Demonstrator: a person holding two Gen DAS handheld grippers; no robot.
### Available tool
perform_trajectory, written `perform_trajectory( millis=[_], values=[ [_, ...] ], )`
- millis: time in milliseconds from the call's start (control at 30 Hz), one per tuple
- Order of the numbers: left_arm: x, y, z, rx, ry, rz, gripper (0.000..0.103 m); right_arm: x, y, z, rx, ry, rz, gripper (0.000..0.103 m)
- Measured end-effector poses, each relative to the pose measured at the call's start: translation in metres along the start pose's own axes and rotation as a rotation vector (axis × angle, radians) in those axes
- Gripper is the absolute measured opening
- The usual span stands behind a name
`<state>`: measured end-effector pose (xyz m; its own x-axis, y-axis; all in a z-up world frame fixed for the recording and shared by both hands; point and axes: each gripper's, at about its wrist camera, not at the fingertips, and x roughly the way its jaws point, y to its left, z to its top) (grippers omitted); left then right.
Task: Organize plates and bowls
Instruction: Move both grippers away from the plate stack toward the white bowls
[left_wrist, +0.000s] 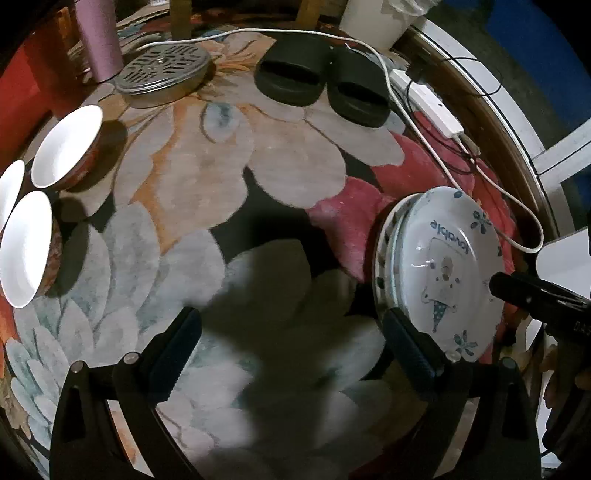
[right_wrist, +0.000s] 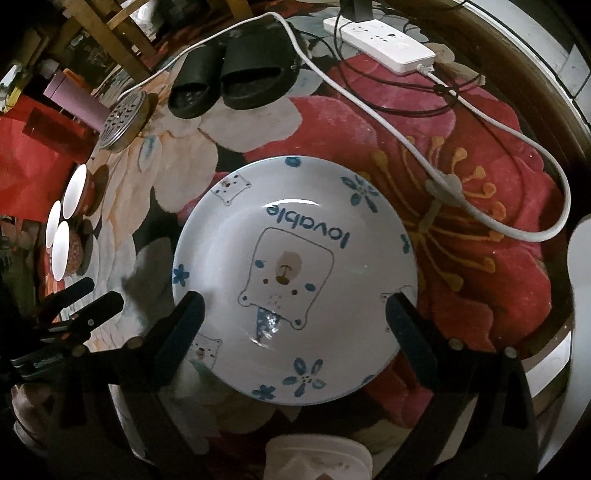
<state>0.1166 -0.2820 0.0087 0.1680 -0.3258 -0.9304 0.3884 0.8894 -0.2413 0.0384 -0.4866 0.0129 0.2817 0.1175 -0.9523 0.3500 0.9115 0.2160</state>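
Observation:
A stack of white plates with a blue bear print and the word "lovable" lies on the flowered rug at the right; it fills the middle of the right wrist view. Three white bowls with dark outsides sit together at the left edge, also small in the right wrist view. My left gripper is open and empty over the rug, its right finger just beside the stack. My right gripper is open, hovering over the top plate with a finger at each side. Its black tip shows in the left wrist view.
A pair of black slippers lies at the back of the rug. A round metal grate lid and a pink tumbler stand back left. A white power strip and cables run along the right.

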Motion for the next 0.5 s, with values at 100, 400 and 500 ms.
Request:
perform_trajectory(
  millis=[100, 400, 500],
  values=[
    [-0.003, 0.007, -0.002, -0.01, -0.002, 0.006, 0.099, 0.003, 0.008, -0.002, -0.011, 0.006, 0.005, 0.1],
    [-0.01, 0.028, -0.007, -0.039, -0.006, 0.024, 0.099, 0.01, 0.029, -0.005, -0.042, 0.016, 0.013, 0.1],
    [-0.012, 0.037, -0.009, -0.048, -0.006, 0.03, 0.099, 0.011, 0.034, -0.005, -0.05, 0.017, 0.014, 0.1]
  ],
)
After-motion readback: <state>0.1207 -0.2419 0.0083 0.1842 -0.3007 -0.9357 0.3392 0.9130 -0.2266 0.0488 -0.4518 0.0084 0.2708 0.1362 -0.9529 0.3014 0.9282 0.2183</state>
